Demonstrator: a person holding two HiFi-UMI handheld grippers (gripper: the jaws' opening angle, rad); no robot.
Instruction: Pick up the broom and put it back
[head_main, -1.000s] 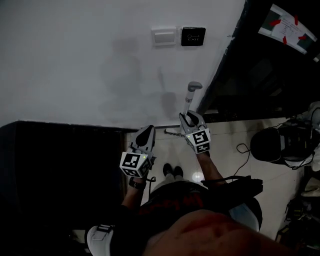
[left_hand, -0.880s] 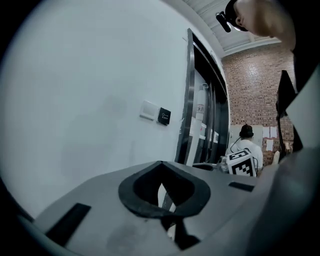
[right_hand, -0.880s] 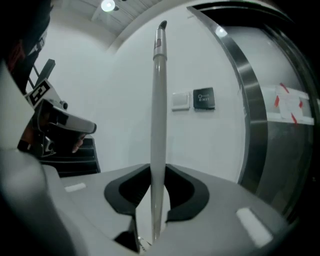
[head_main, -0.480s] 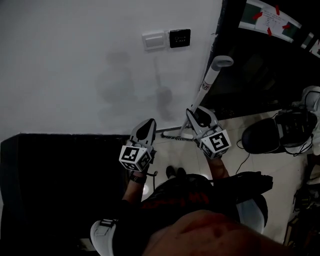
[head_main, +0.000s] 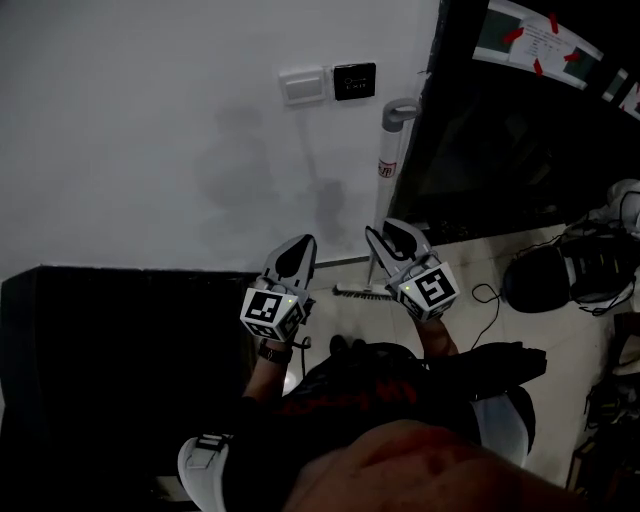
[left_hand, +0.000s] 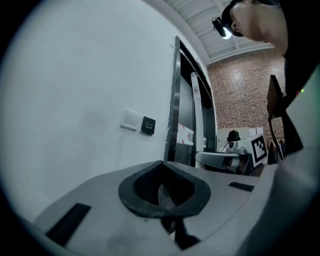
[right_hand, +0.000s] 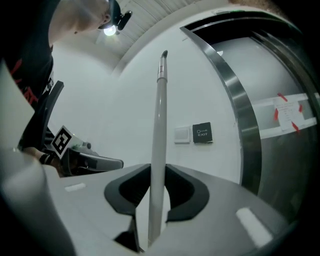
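The broom has a long pale handle (head_main: 386, 165) that stands upright by the white wall, with its brush head (head_main: 355, 292) low by the floor. My right gripper (head_main: 386, 237) is shut on the handle's lower part. In the right gripper view the handle (right_hand: 159, 135) runs up between the dark pads (right_hand: 182, 195) of the right gripper (right_hand: 152, 200). My left gripper (head_main: 299, 248) hangs to the left of the broom, apart from it, jaws together and nothing in them. From the left gripper view the handle (left_hand: 196, 115) shows by the door frame, above the left gripper (left_hand: 162, 192).
A white switch (head_main: 302, 86) and a black exit plate (head_main: 354, 80) are on the wall. A dark glass door (head_main: 500, 150) with a metal frame stands right of the broom. A black low unit (head_main: 120, 340) fills the left. Bags and cables (head_main: 560, 275) lie at the right.
My right gripper has risen with the broom, and the handle has swung from a lean to the right to upright. The left gripper has lifted a little.
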